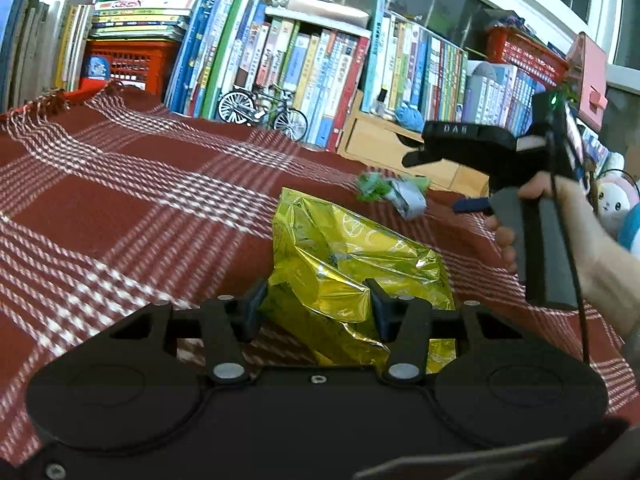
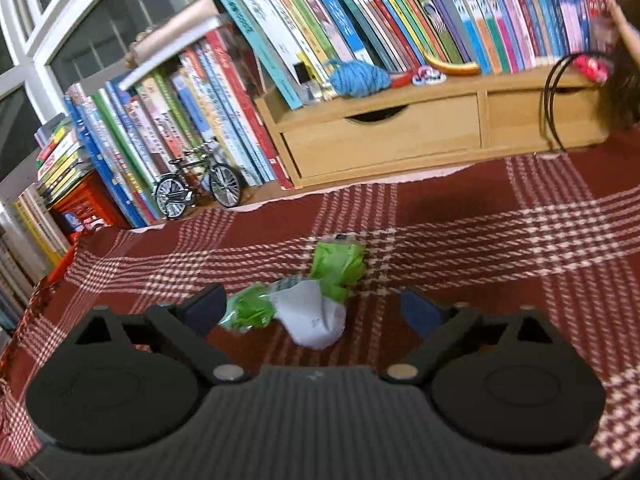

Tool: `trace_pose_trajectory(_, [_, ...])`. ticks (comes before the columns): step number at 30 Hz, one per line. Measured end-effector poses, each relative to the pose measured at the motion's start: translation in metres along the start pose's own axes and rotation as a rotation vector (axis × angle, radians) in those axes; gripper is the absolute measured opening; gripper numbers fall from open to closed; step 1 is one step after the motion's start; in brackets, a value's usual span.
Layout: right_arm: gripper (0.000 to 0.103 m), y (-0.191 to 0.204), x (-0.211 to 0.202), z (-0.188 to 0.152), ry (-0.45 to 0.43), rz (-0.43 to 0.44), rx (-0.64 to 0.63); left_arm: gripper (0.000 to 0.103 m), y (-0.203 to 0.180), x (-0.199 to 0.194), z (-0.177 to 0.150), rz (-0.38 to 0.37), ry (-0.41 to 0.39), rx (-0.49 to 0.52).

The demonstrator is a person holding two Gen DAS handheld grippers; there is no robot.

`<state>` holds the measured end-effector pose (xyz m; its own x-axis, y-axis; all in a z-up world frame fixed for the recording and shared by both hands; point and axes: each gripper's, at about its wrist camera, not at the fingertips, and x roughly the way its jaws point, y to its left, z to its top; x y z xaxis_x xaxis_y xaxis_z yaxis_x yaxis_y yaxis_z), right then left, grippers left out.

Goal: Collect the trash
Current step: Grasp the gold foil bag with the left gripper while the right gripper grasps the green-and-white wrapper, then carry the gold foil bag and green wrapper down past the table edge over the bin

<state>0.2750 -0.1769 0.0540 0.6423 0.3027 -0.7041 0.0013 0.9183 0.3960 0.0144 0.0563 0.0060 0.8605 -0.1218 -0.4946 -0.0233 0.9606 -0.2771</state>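
Left tool: my left tool (image 1: 316, 300) is clenched on the yellow foil bag (image 1: 352, 264); I see both fingers pressing into its crinkled lower part, one on each side.
Yellow foil bag: it lies on the plaid cloth (image 1: 120, 208) that covers the surface, its far end reaching toward the green and white wrapper (image 1: 390, 192).
Right tool: my right tool (image 2: 314, 312) is released, its fingers spread wide on either side of the green and white wrapper (image 2: 308, 300). The left finger (image 2: 204, 308) sits just beside the wrapper's green end; whether it touches I cannot tell. The right finger is clear of the wrapper.
Right tool seen from the left wrist camera: it (image 1: 436, 180) hangs just beyond the wrapper, with a hand (image 1: 532, 208) wrapped around its grey grip.
Green and white wrapper: crumpled, lying on the plaid cloth (image 2: 480, 240), just past the yellow foil bag and nearer the wooden drawer unit (image 2: 420, 136).
Behind the wrapper: the wooden drawer unit carries a row of books (image 2: 400, 8) and a ball of blue yarn (image 2: 358, 78).
Left of the drawer unit: a small model bicycle (image 2: 198, 184) stands against more books, off the cloth.
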Motion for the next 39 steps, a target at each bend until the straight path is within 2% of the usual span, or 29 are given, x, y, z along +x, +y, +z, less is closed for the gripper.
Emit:
trace_pose_trajectory(7, [0.102, -0.008, 0.032, 0.004, 0.009, 0.024, 0.041, 0.047, 0.011, 0.005, 0.004, 0.027, -0.012, -0.001])
trace_pose_trajectory(11, [0.100, -0.007, 0.051, 0.005, 0.047, 0.046, 0.039, 0.047, 0.010, 0.011, 0.006, 0.024, -0.012, 0.008])
trace_pose_trajectory(13, [0.085, -0.003, 0.057, 0.002, 0.074, 0.045, 0.016, 0.047, 0.009, 0.012, 0.007, 0.023, -0.015, 0.017])
trace_pose_trajectory(15, [0.062, 0.000, 0.057, 0.000, 0.084, 0.044, 0.001, 0.047, 0.008, 0.012, 0.008, 0.023, -0.023, 0.019])
trace_pose_trajectory(16, [0.055, 0.001, 0.054, -0.001, 0.090, 0.062, -0.002, 0.047, 0.007, 0.011, 0.009, 0.024, -0.026, 0.024])
trace_pose_trajectory(18, [0.047, 0.004, 0.046, -0.003, 0.097, 0.085, 0.010, 0.047, 0.006, 0.010, 0.009, 0.031, -0.033, 0.028])
trace_pose_trajectory(22, [0.040, 0.011, 0.020, -0.010, 0.078, 0.080, -0.008, 0.047, 0.003, 0.000, 0.008, 0.023, -0.030, 0.023])
trace_pose_trajectory(23, [0.023, 0.012, 0.013, -0.012, 0.074, 0.081, -0.004, 0.047, 0.001, -0.004, 0.009, 0.019, -0.033, 0.027])
trace_pose_trajectory(31, [0.021, 0.017, -0.051, -0.024, 0.042, 0.071, -0.050, 0.047, -0.009, -0.043, 0.009, 0.000, -0.072, 0.062])
trace_pose_trajectory(39, [0.021, 0.019, -0.118, -0.057, 0.026, 0.099, -0.057, 0.047, -0.019, -0.088, -0.003, -0.026, -0.074, 0.083])
